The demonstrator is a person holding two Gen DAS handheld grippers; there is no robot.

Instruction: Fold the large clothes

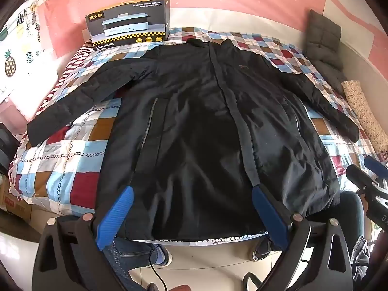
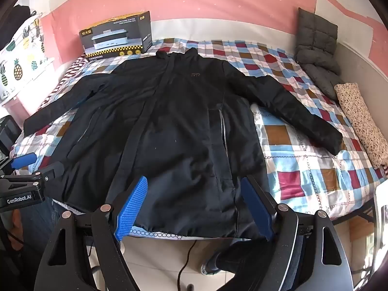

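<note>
Blue-padded fingers [image 1: 114, 218] of the left gripper [image 1: 192, 190] sit closest in the left wrist view, spread wide apart w/ nothing between them, hovering just above the hem of the black jacket [image 1: 194, 121]. Can't tell if the pads touch the cloth. Right gripper [image 2: 194, 181] is the same in its own view: fingers [image 2: 132, 208] wide apart, empty, over the hem near the garment's right half. Its dark body also shows at the right edge of the left wrist view, beside the jacket's lower corner.

Jacket lies flat & face up on the bed [image 1: 63, 150], collar toward the far wall, hem at the near edge. Front placket runs straight down the middle, closed. Both sleeves are spread outward & angled down toward the bed's sides, each resting on the checked bedspread. Two slanted pocket zips show on the front panels, plus a small chest logo.

Bedspread is a patchwork of red, brown, light blue & white squares w/ chain print. At the head of the bed, left of the collar & just beside it, stands a cooker box [image 1: 128, 24] marked COOKERKING. Grey quilted cushion [image 2: 317, 48] leans at the far right corner; a speckled bolster [image 2: 361, 121] lies along the right edge, apart from the sleeve cuff. Pink wall behind. Pineapple-print curtain [image 1: 14, 48] at left. Person's jeans & shoes show below the hem, on tiled floor.
</note>
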